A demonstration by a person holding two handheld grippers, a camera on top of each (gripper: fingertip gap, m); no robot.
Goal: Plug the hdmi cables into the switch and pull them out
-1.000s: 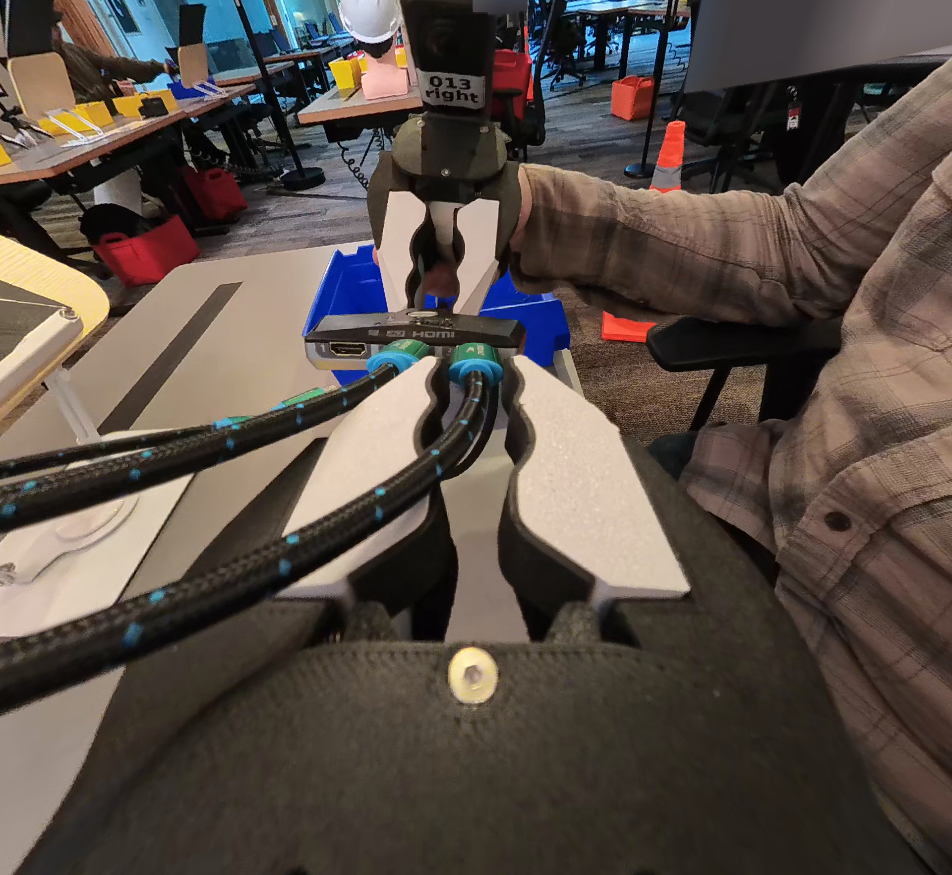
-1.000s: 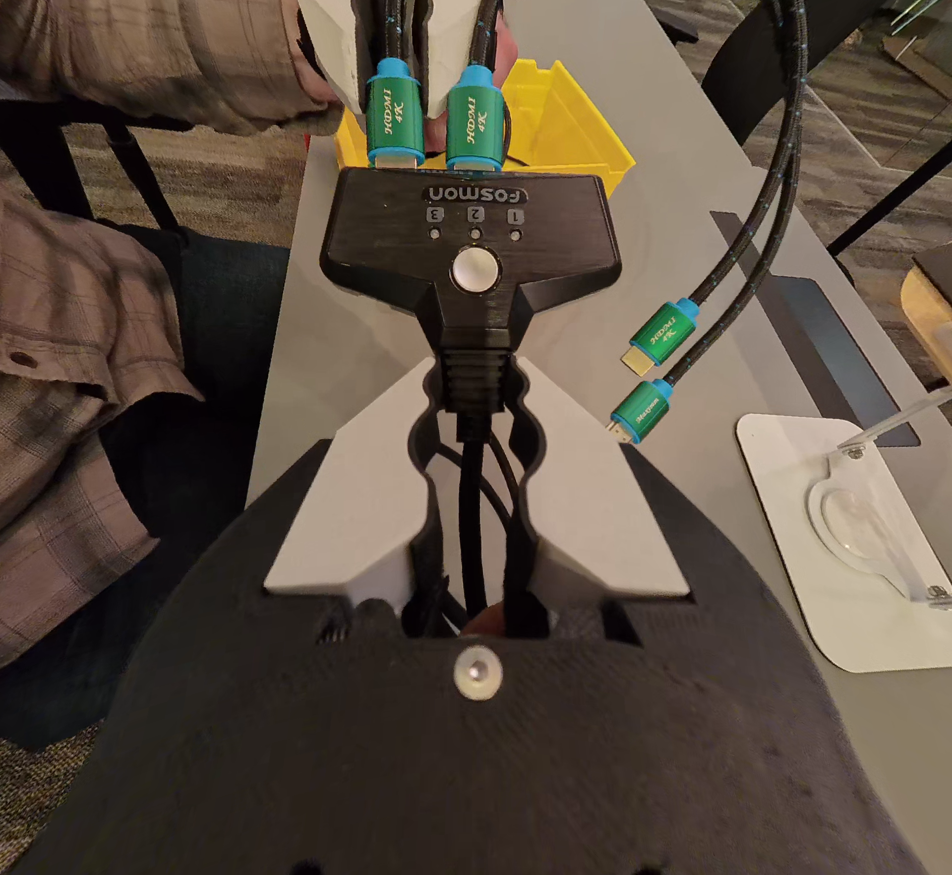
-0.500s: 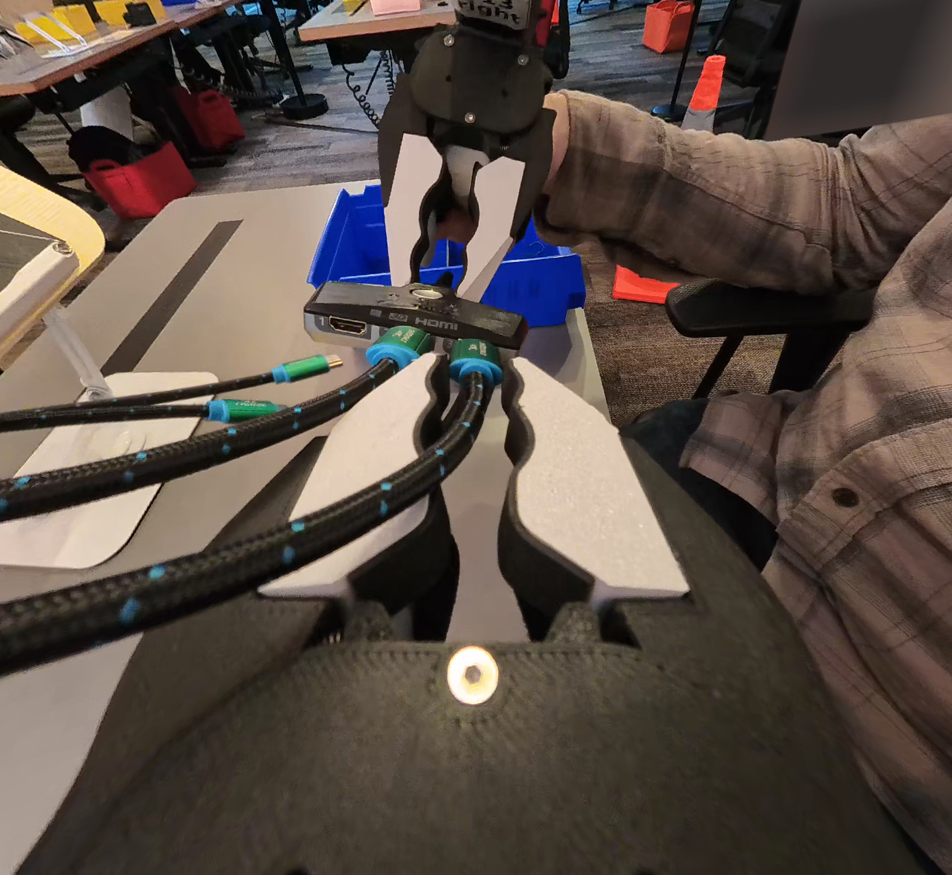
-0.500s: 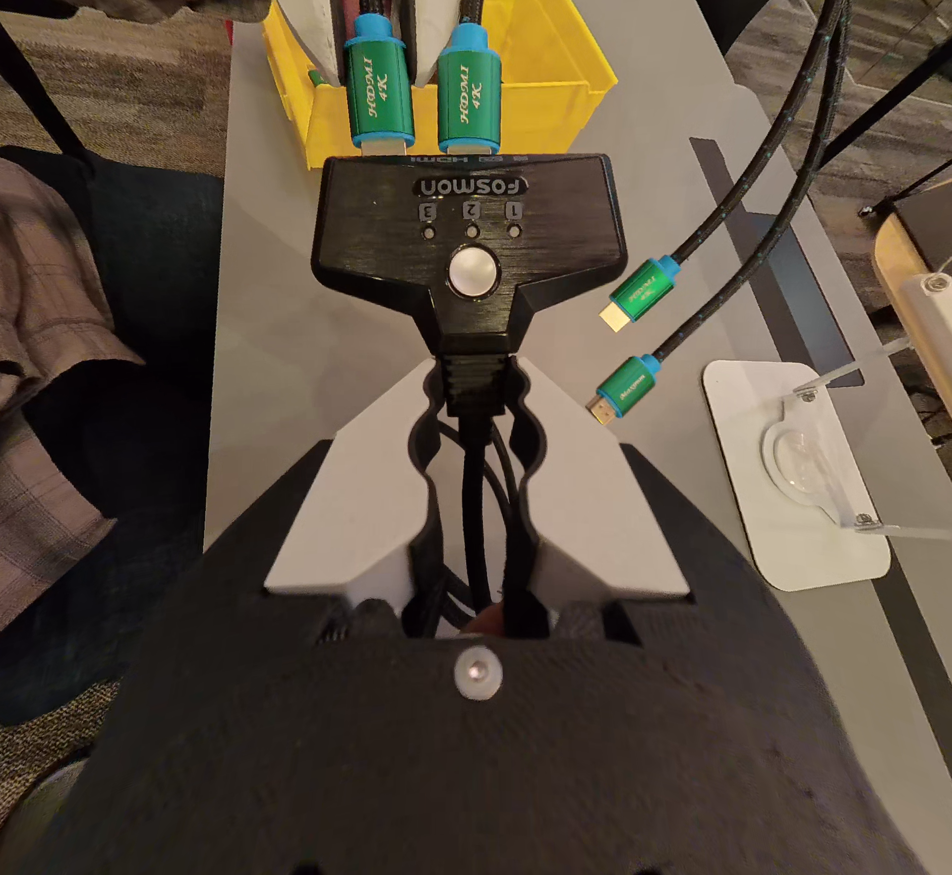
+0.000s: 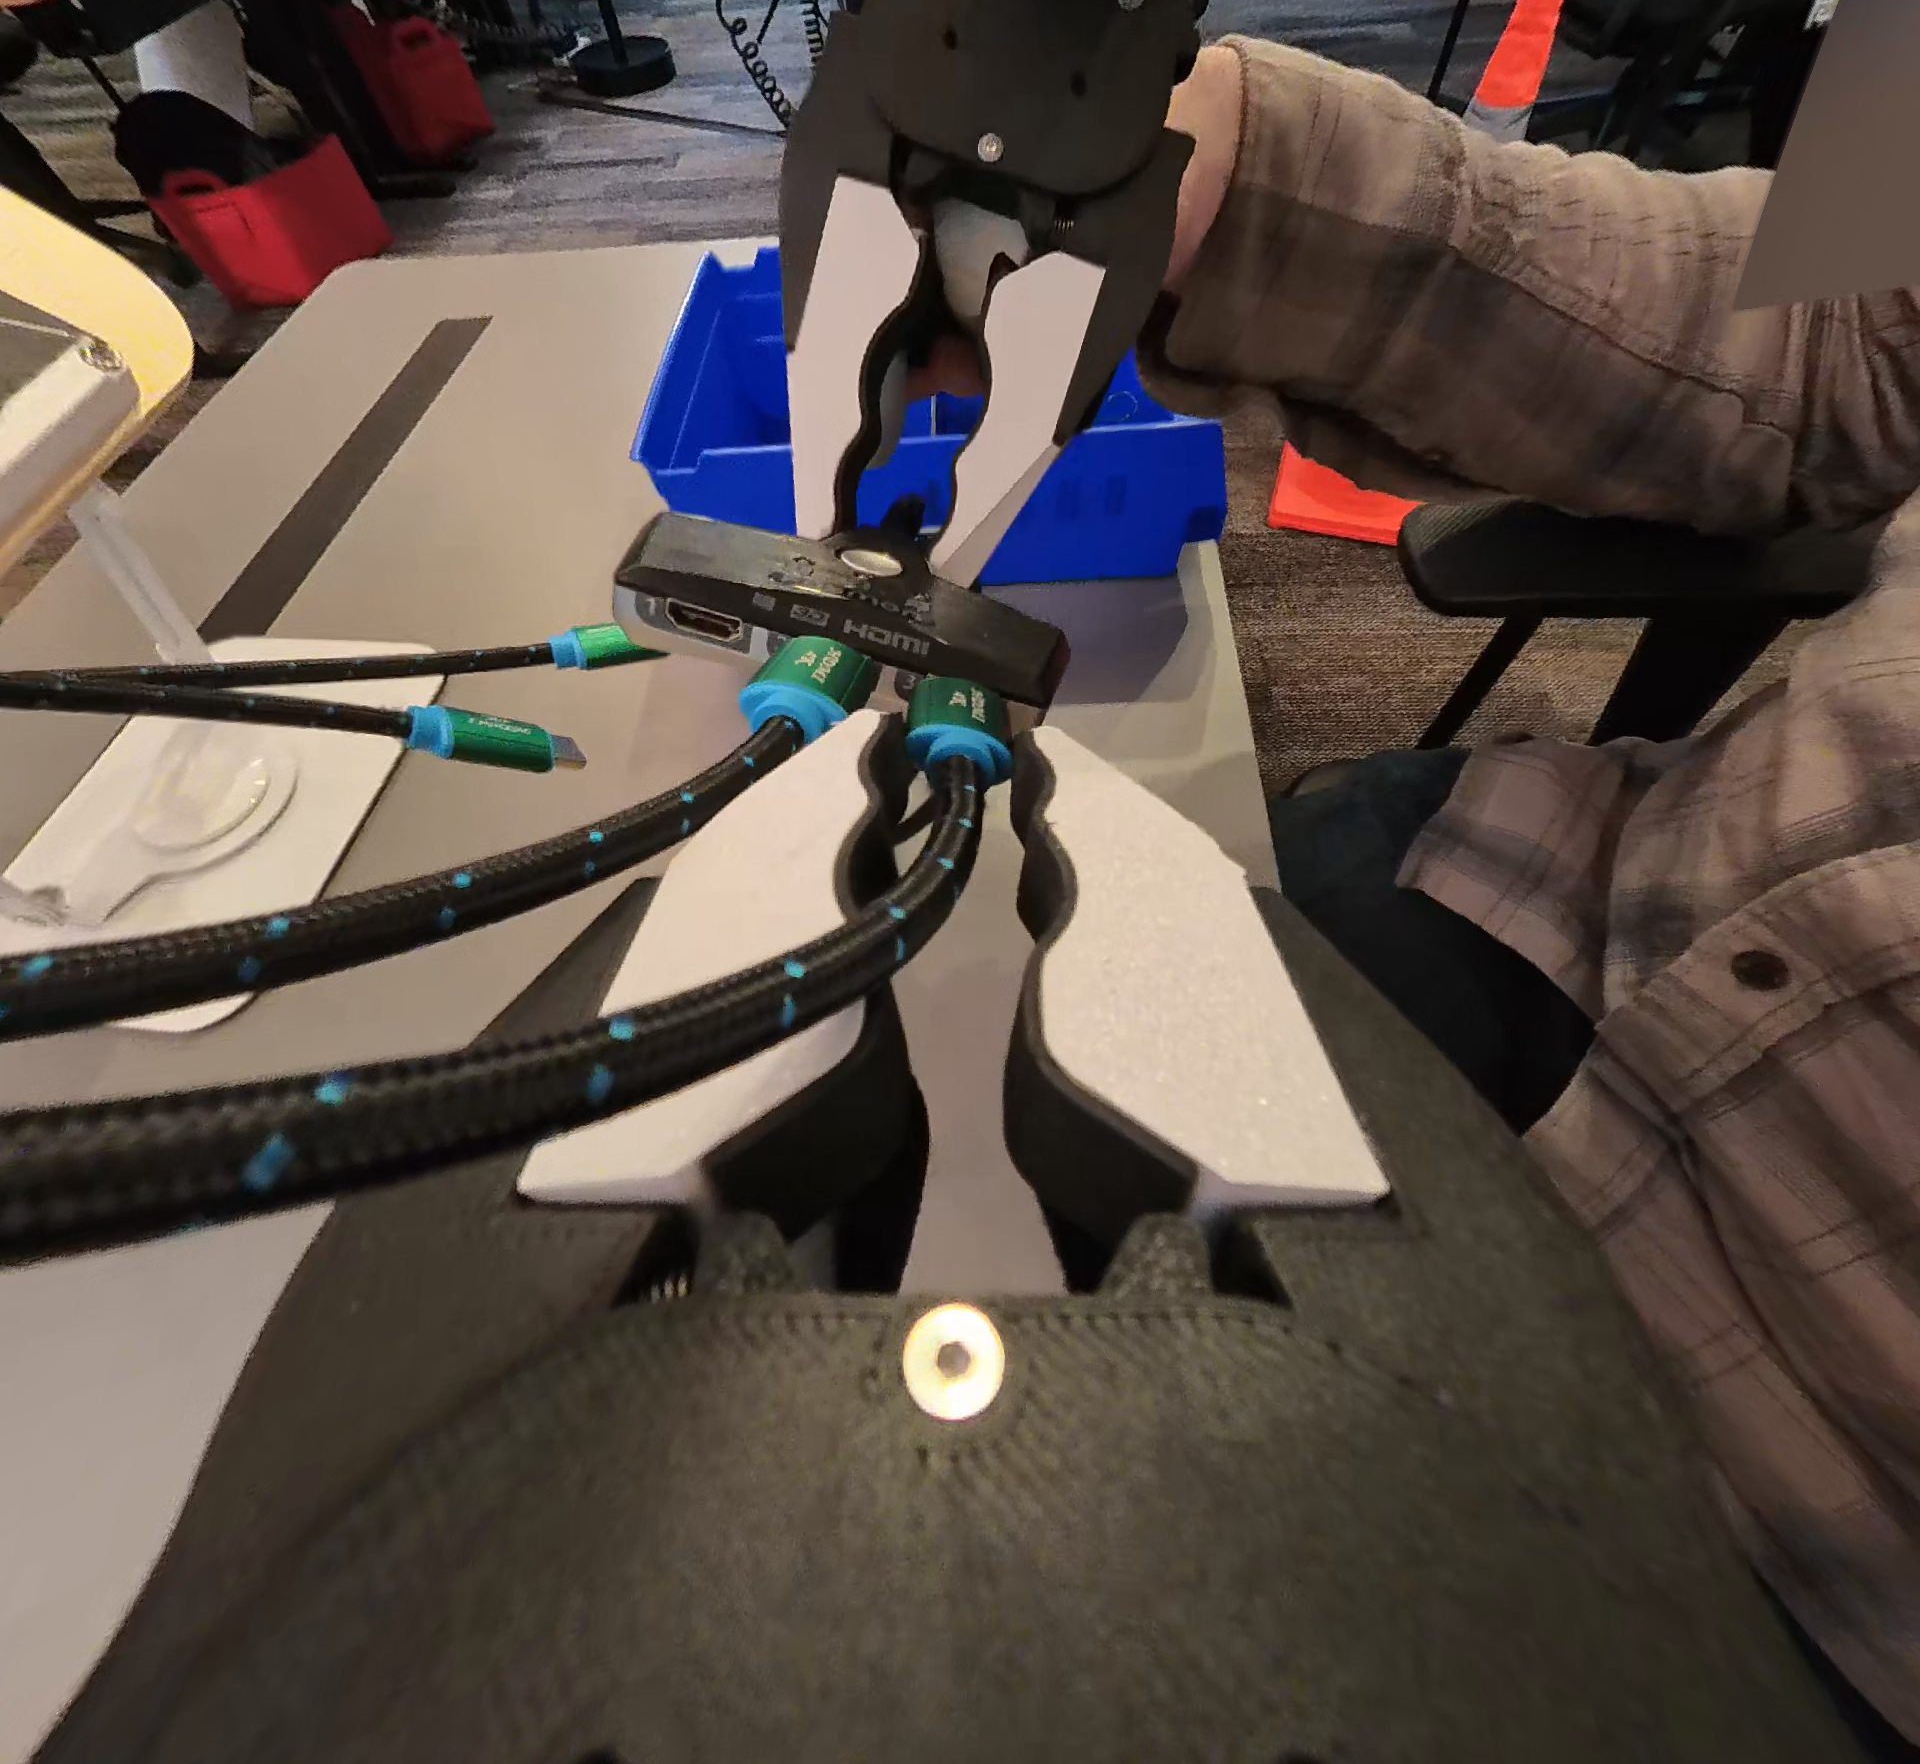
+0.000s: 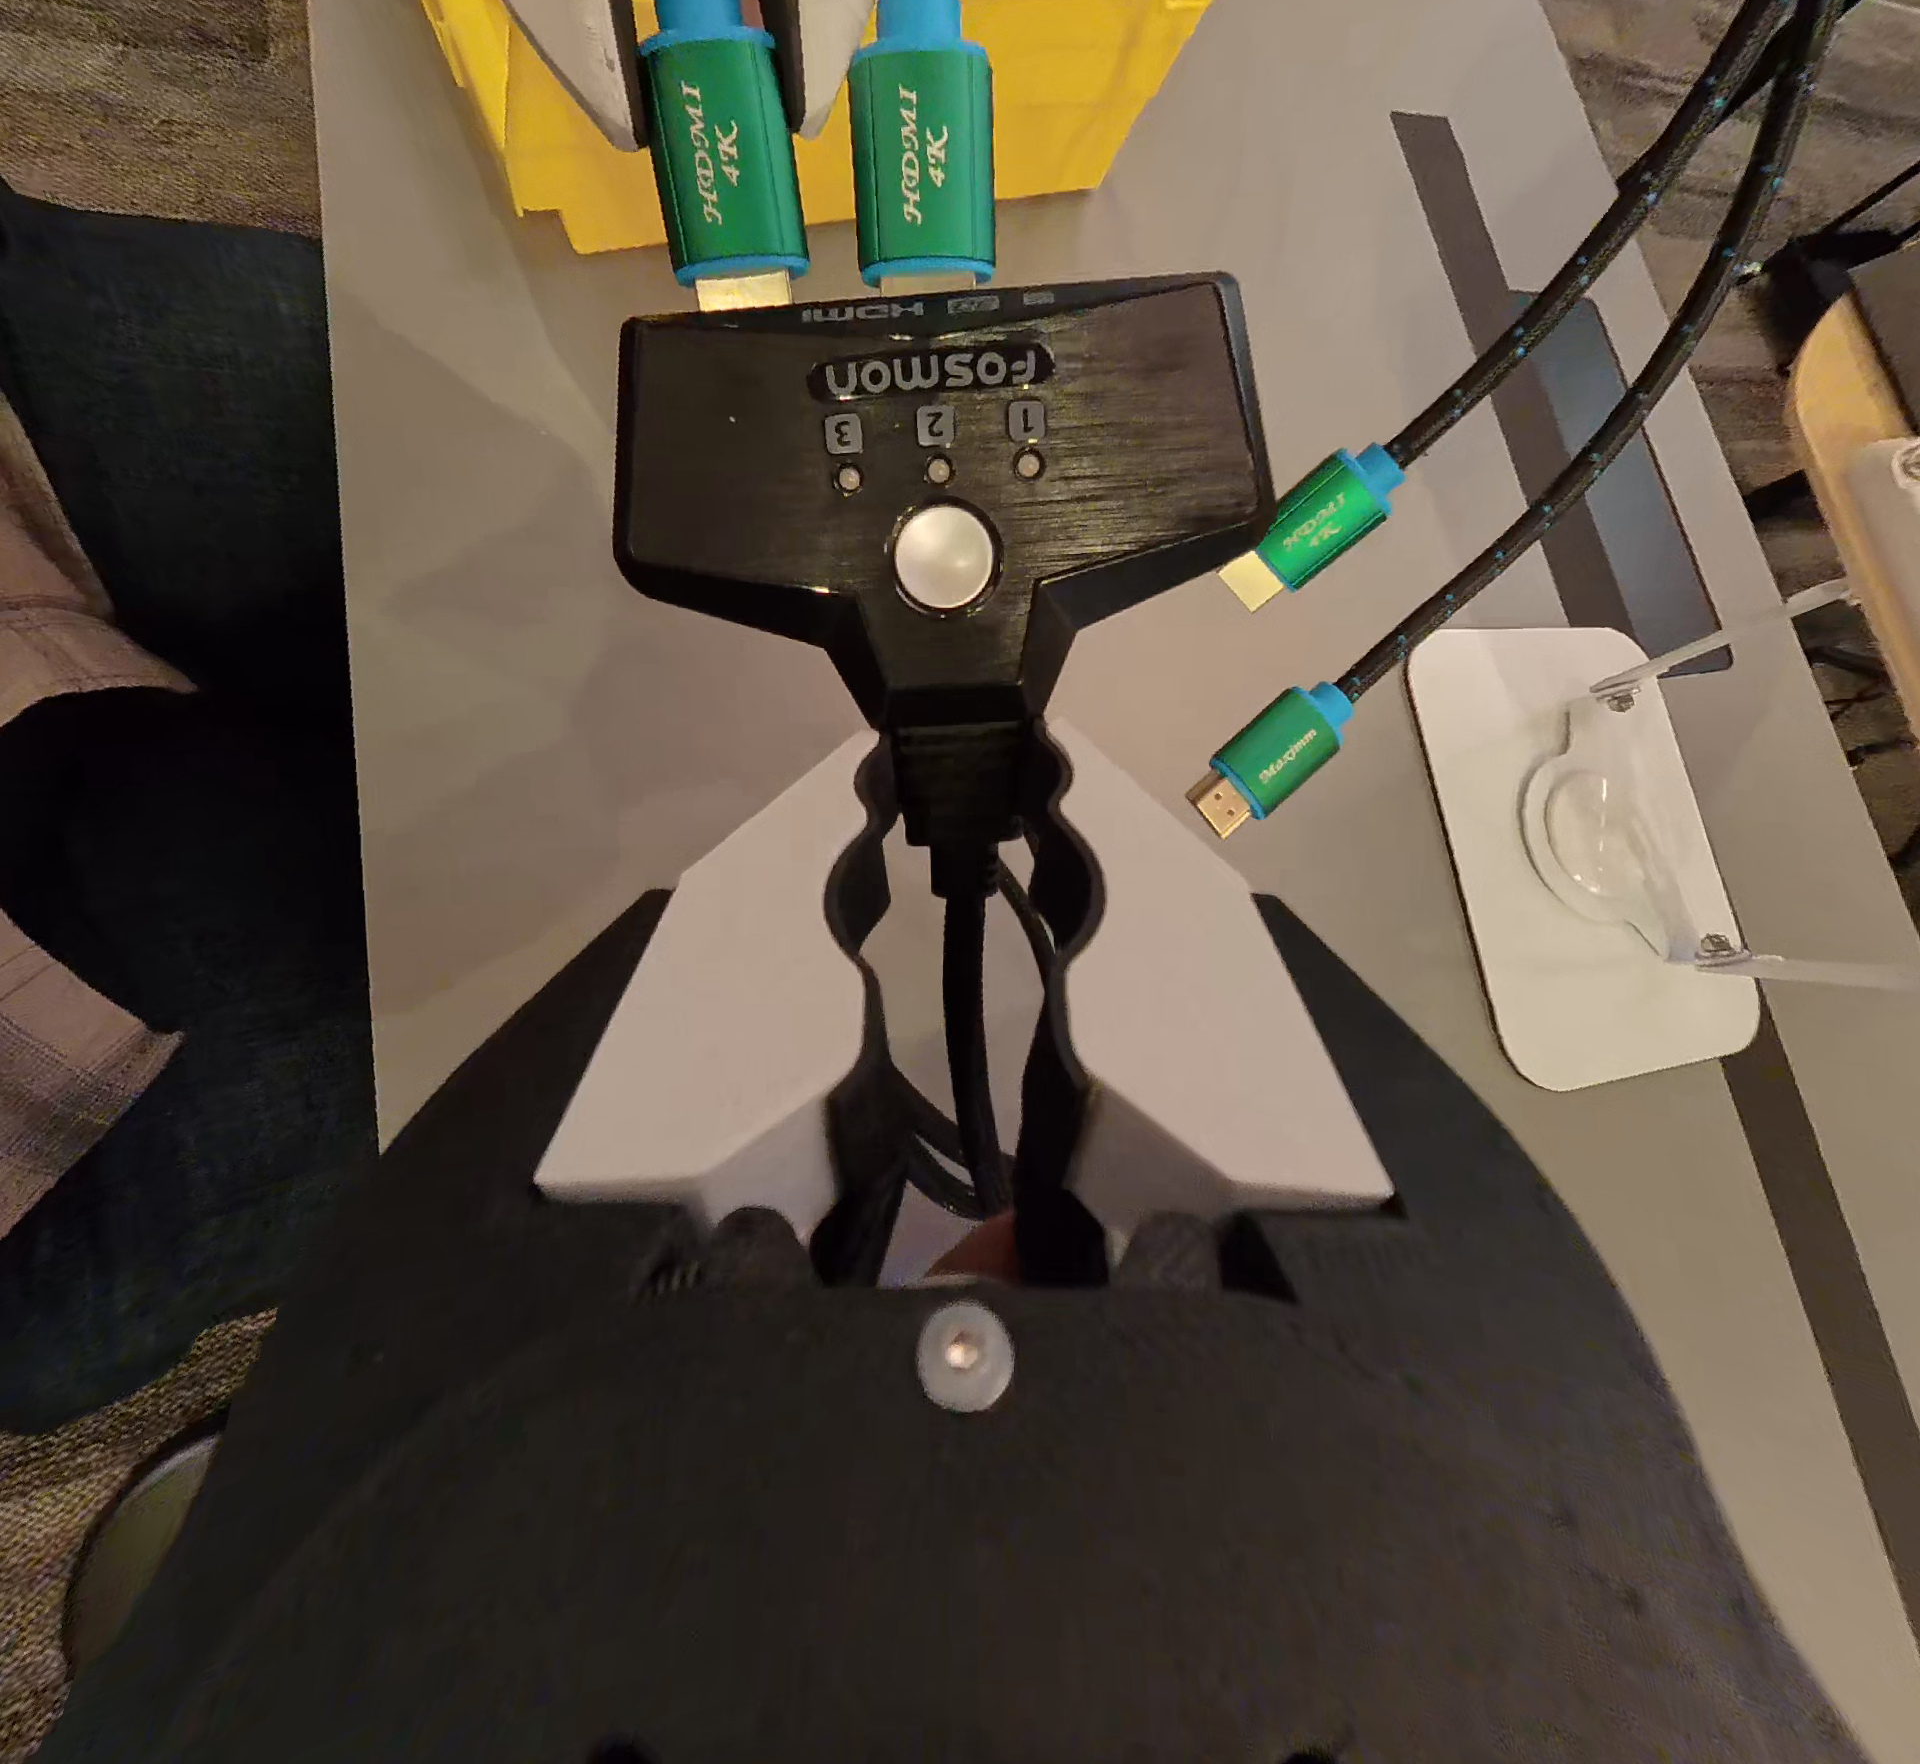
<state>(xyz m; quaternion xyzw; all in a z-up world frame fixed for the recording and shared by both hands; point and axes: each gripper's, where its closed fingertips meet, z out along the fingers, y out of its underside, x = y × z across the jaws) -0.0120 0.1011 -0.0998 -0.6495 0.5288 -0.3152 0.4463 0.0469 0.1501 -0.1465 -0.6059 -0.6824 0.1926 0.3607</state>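
Note:
The black HDMI switch (image 6: 935, 467) hangs above the grey table (image 6: 468, 571). My right gripper (image 6: 956, 748) is shut on its tail, and it also shows in the left wrist view (image 5: 899, 540). Two green plugs sit in the switch's far edge. My left gripper (image 5: 951, 738) is shut on the braided cable just behind the outer plug (image 6: 727, 156), whose gold tip shows at the port. The middle plug (image 6: 920, 156) sits deeper. One port (image 5: 707, 618) is empty. Two loose green plugs (image 6: 1309, 540) (image 6: 1268, 758) hang at the right.
A yellow bin (image 6: 1091, 52) stands beyond the switch in the right wrist view. A blue bin (image 5: 727, 426) stands behind it in the left wrist view. A white base with a clear acrylic stand (image 6: 1507, 883) lies on the table. A person's plaid sleeve (image 5: 1455, 312) is at the right. Across from one pair of fingers to the other is roughly 10 centimeters.
Both grippers and the switch have come lower and closer to the table, with the switch tilted more. The outer plug's gold tip now shows more.

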